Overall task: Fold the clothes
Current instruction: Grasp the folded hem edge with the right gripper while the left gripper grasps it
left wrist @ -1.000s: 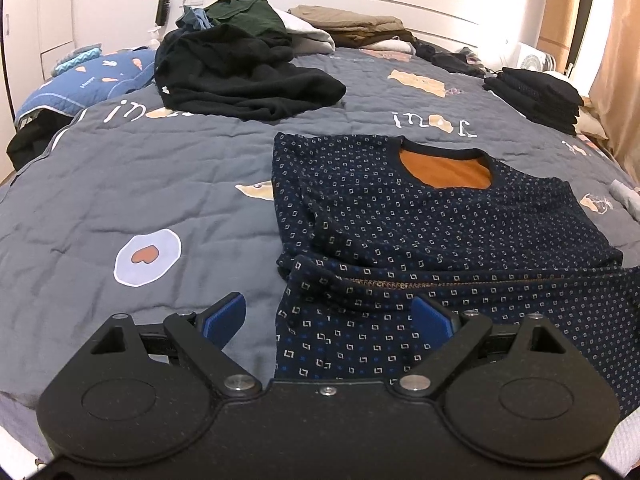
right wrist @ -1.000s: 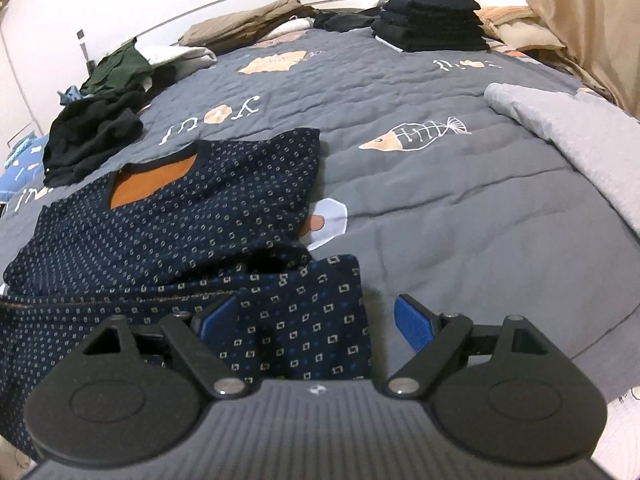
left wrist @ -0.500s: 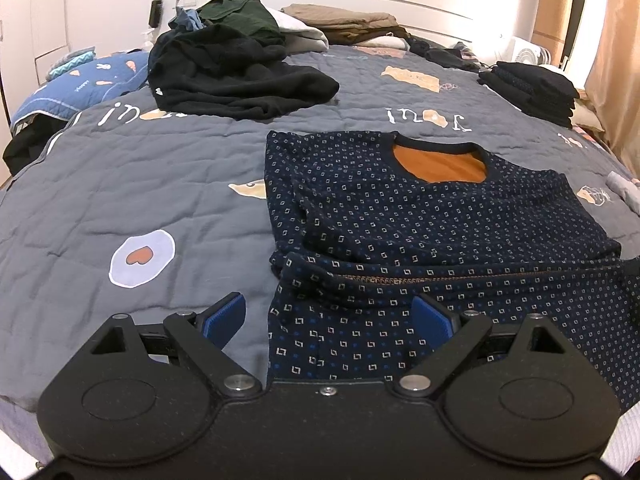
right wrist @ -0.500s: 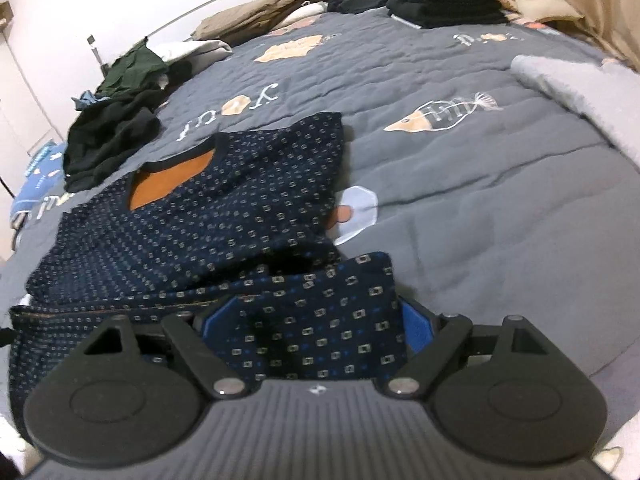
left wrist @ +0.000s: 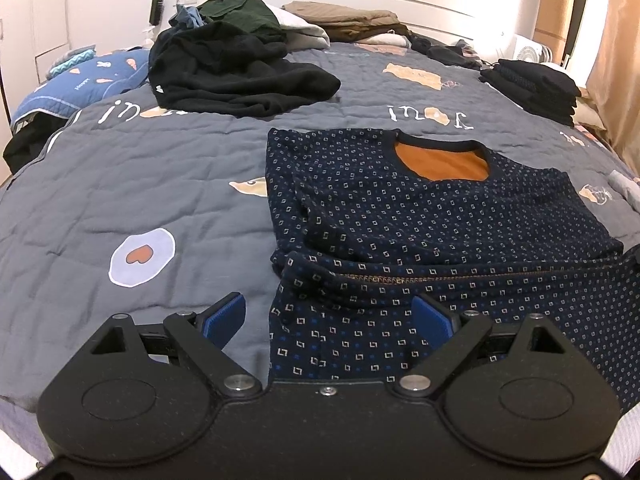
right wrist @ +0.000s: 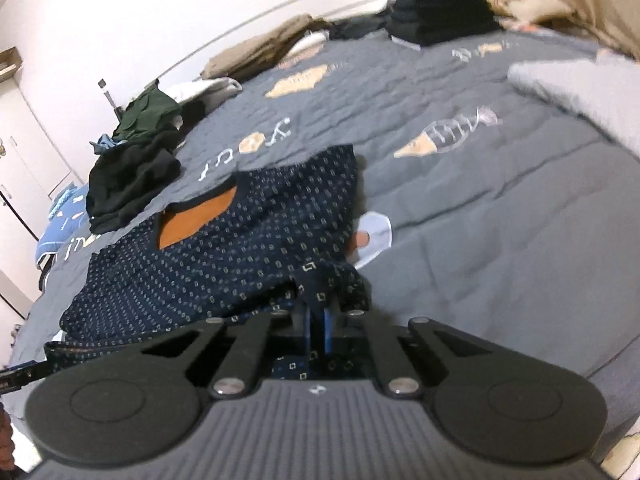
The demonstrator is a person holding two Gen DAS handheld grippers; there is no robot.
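Observation:
A navy dotted sweater (left wrist: pixel 420 220) with an orange lining at the neck lies flat on the grey quilt (left wrist: pixel 160 184), its lower hem folded up toward me. My left gripper (left wrist: pixel 328 314) stands open over the hem's left corner; the cloth lies between the blue pads (left wrist: pixel 228 314) without being pressed. In the right wrist view, the same sweater (right wrist: pixel 240 240) bunches up at its right corner, where my right gripper (right wrist: pixel 318 320) is shut on a pinch of the hem. That view is tilted and slightly blurred.
A heap of black and green clothes (left wrist: pixel 232 76) lies at the far left of the bed. A folded black stack (left wrist: pixel 532 84) sits at the far right and folded khaki items (left wrist: pixel 348 20) by the headboard. A grey cloth (right wrist: pixel 580 92) lies to the right.
My right gripper's jaws came together on the sweater's right hem corner, bunching the cloth, and its view has tilted. The left gripper has stayed open in the same place.

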